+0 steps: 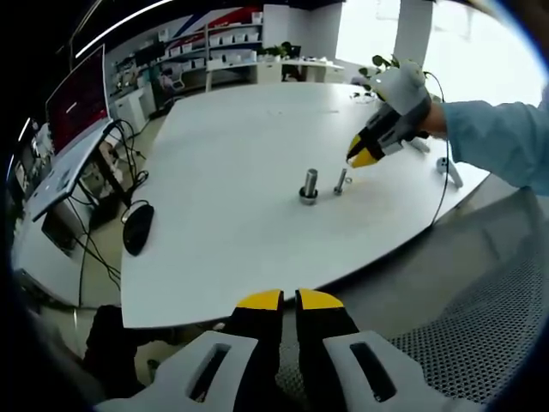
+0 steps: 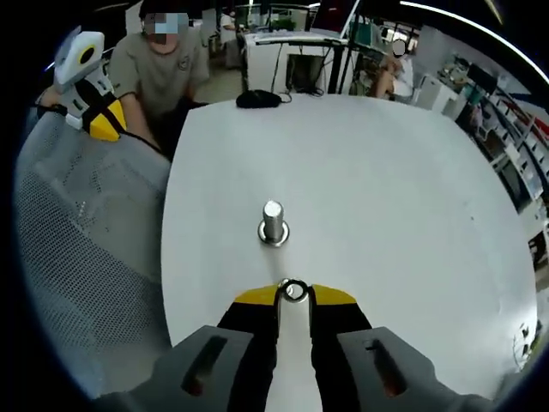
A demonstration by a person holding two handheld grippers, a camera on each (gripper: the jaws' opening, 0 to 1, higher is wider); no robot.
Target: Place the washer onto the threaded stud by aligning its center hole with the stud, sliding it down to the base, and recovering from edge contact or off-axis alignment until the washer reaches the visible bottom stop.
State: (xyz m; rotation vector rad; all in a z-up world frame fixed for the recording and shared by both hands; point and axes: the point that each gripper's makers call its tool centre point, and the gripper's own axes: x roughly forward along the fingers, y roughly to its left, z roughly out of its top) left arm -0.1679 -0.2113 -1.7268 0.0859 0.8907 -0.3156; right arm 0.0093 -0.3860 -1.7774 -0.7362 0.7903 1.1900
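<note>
The right hand-held gripper [image 2: 294, 294] pinches the washer [image 2: 293, 290] by its rim, short of the stud [image 2: 274, 221] standing on the white surface [image 2: 386, 189]. The left hand-held gripper [image 1: 289, 299] is clenched, empty, over the near edge. With so thin a grip, the washer may tilt, catch the stud's top edge, and slip out.

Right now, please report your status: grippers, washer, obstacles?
Right gripper shut on washer, short of stud. Left gripper shut, holding nothing, back over table edge. Path to stud clear.
</note>
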